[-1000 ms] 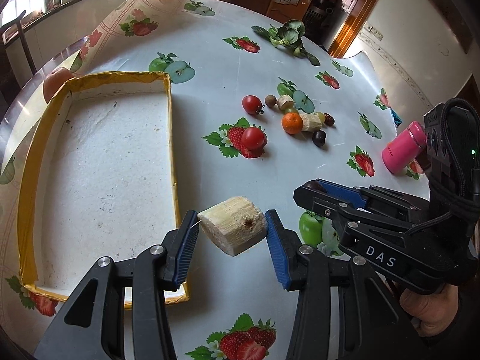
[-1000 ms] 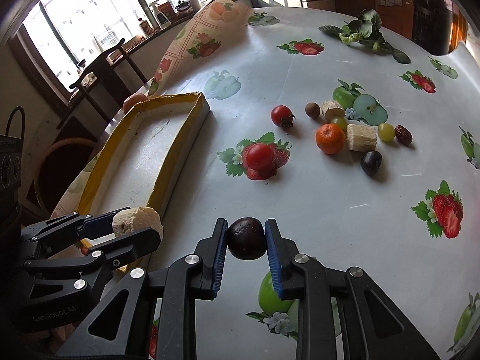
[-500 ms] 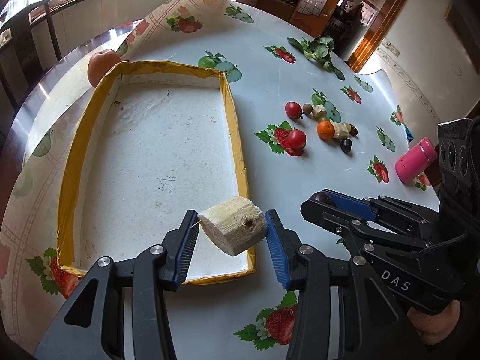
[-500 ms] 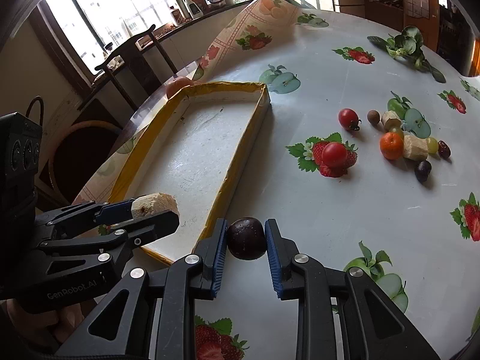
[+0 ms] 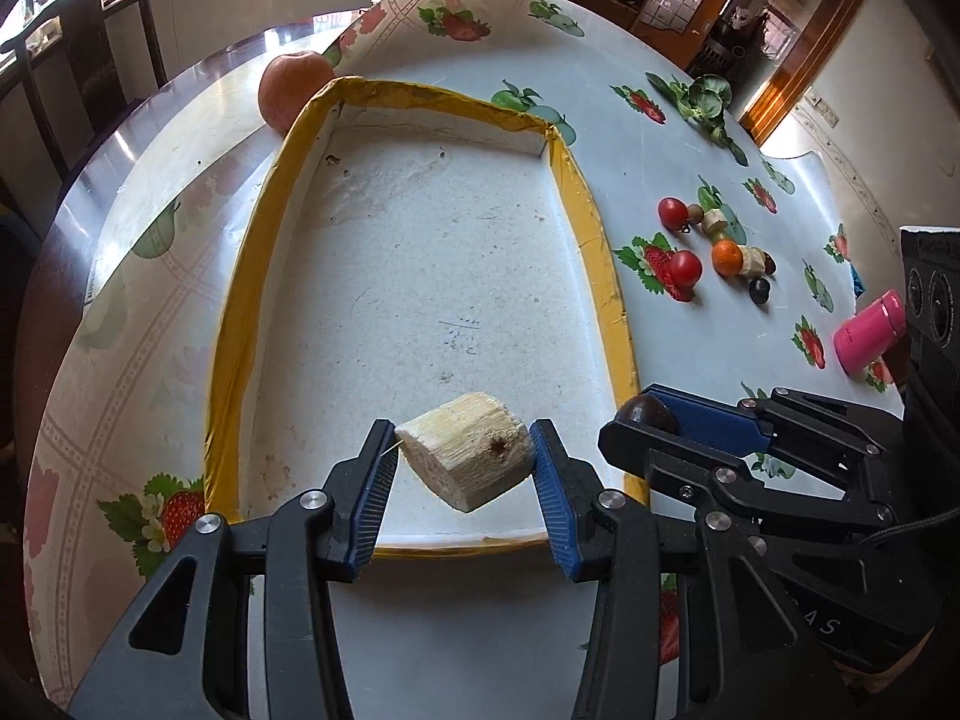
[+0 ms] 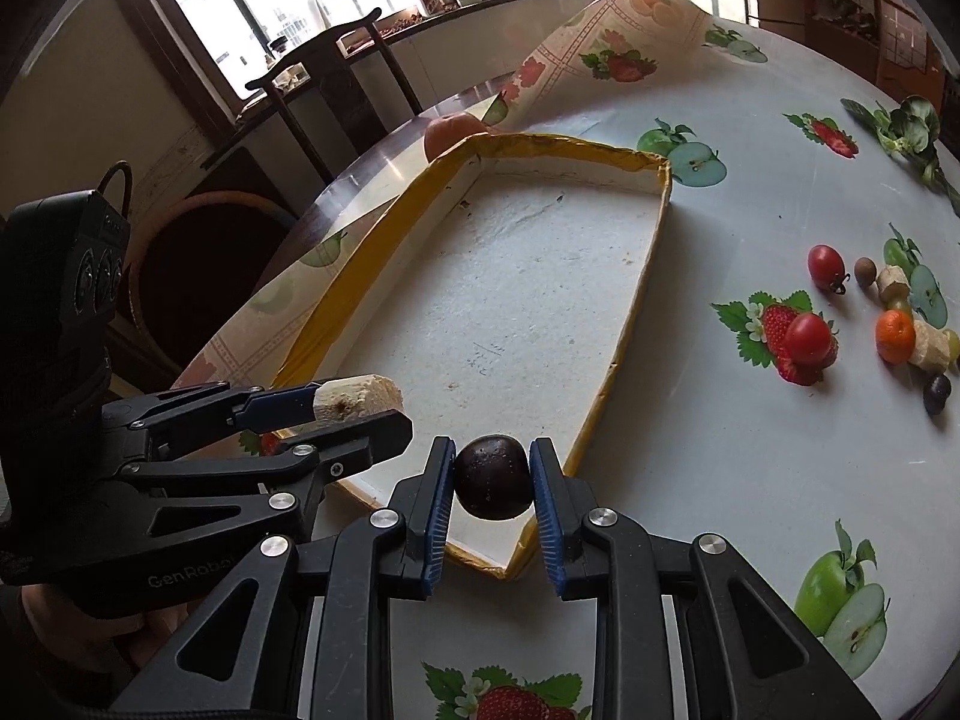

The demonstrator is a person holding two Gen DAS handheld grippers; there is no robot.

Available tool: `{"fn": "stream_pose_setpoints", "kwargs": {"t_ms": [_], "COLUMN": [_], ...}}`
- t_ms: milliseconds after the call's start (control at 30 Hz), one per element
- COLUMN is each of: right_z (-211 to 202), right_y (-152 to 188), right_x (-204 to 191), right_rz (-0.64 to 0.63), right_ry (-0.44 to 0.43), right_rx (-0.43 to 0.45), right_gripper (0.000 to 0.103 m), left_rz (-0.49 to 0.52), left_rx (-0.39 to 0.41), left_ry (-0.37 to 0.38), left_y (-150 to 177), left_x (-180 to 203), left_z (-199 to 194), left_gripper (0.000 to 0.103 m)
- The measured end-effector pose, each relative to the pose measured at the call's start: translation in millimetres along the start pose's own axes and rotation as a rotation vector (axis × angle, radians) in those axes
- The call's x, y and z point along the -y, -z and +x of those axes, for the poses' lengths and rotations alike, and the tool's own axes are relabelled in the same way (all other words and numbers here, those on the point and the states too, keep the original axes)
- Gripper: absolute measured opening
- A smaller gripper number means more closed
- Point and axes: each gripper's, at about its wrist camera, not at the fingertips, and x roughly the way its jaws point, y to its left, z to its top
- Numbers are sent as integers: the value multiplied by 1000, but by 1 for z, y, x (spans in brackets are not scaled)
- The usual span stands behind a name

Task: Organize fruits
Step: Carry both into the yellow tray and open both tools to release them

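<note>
My left gripper [image 5: 465,465] is shut on a pale, fibrous sugarcane chunk [image 5: 468,456], held above the near end of the yellow-rimmed white tray [image 5: 603,258]. Beside it, my right gripper [image 6: 492,477] is shut on a dark round plum [image 6: 493,476] over the tray's near right corner. In the right wrist view the left gripper [image 6: 360,399] shows at the left with the sugarcane chunk [image 6: 359,397]. Loose fruit lies on the cloth to the right: two red tomatoes [image 5: 684,267], an orange [image 5: 727,256], cane pieces, a dark plum [image 5: 759,291]. The tray [image 6: 651,252] holds nothing.
A peach-coloured apple [image 5: 294,90] sits just beyond the tray's far left corner. A pink bottle [image 5: 870,339] lies at the right. Green leaves [image 5: 702,102] lie at the far side. The tablecloth's far edge is folded up, and a chair [image 6: 324,84] stands beyond the table.
Both grippers have carried their fruit leftward from over the bare cloth to over the tray's near end. The grips have not changed.
</note>
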Motion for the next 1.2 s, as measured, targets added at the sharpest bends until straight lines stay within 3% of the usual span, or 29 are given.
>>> {"fn": "stream_pose_setpoints", "kwargs": {"t_ms": [300,533,800,933,1200], "right_z": [46,56,35,16,-17], "right_y": [-1,1,1,3,12], "right_x": [-15,-11,-9,-5,20], "right_rz": [-38,-30,-38,-34,8], "right_ry": [-5,5,6,1,27], "right_rx": [-108,-146,-109,-78,-27], "right_gripper": [28,29,51,52,52], "left_rz": [13,32,29,47,63], "left_rx": [-67,-95,-107,-77,-41], "left_ry": [-51,-98,-103,-127,-96], "left_y": [6,6,4,5,-1], "left_x": [-17,-15,-10,-2,17], "left_z": [21,27,21,12,-1], "left_gripper": [43,45,48,62,62]}}
